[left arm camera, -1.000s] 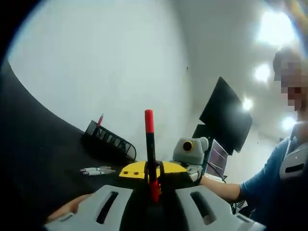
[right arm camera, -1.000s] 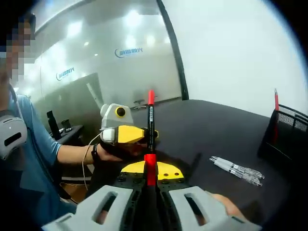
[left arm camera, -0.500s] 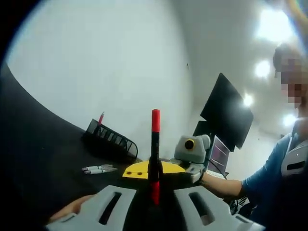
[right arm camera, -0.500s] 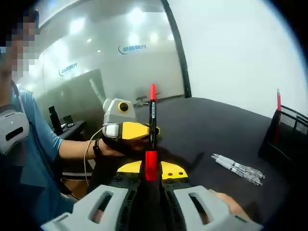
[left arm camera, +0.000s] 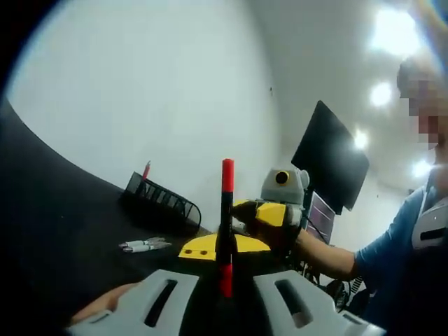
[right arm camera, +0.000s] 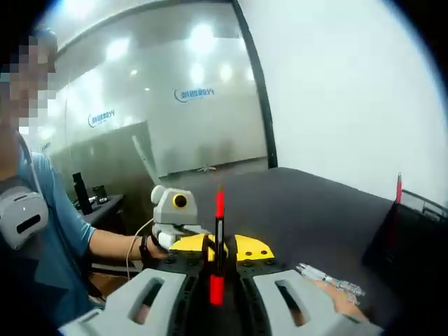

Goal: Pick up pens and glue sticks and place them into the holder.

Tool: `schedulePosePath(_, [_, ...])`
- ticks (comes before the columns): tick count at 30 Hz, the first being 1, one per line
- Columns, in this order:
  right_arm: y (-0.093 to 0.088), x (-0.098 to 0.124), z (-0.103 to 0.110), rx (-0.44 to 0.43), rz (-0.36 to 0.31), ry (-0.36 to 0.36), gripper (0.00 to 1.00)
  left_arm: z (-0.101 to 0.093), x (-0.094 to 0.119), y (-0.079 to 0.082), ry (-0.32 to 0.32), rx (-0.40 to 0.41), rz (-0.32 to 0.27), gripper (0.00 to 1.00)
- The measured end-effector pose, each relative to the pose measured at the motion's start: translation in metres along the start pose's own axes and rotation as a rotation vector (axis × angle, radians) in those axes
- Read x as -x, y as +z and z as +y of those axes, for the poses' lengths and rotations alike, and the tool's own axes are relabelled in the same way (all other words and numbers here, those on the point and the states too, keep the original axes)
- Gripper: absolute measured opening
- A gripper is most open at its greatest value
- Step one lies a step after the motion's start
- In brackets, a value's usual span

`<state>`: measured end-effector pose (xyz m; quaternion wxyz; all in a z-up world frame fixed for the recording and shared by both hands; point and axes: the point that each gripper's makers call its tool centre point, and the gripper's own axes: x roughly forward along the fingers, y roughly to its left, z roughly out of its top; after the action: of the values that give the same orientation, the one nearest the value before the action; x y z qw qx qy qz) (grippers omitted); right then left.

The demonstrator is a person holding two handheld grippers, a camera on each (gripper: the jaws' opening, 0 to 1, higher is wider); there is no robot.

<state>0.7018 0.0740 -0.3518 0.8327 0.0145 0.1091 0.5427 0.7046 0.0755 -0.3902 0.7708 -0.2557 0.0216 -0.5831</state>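
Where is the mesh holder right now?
In the left gripper view the black mesh holder sits on the dark table left of centre, one red pen in it, white pens lying just before it.

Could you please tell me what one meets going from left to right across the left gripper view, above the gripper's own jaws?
Pens lying on the table → black mesh holder → red-and-black marker held upright by the left gripper → right gripper → dark monitor → person's blue sleeve.
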Motion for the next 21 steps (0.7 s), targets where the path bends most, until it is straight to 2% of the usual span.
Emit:
schedulePosePath(8, [0.014, -0.012, -0.003, 0.008, 0.005, -0.002, 0.11, -0.003, -0.002, -0.005, -0.006, -0.032, 0.029, 0.08])
schedulePosePath(17, [0.011, -0.022, -0.003, 0.023, 0.066, 0.017, 0.11, -0.005, -0.004, -0.01, -0.01, -0.064, 0.055, 0.08])
schedulePosePath(21, [0.012, -0.022, -0.006, 0.023, 0.073, 0.011, 0.06, -0.005, -0.004, -0.01, -0.01, -0.067, 0.057, 0.08])
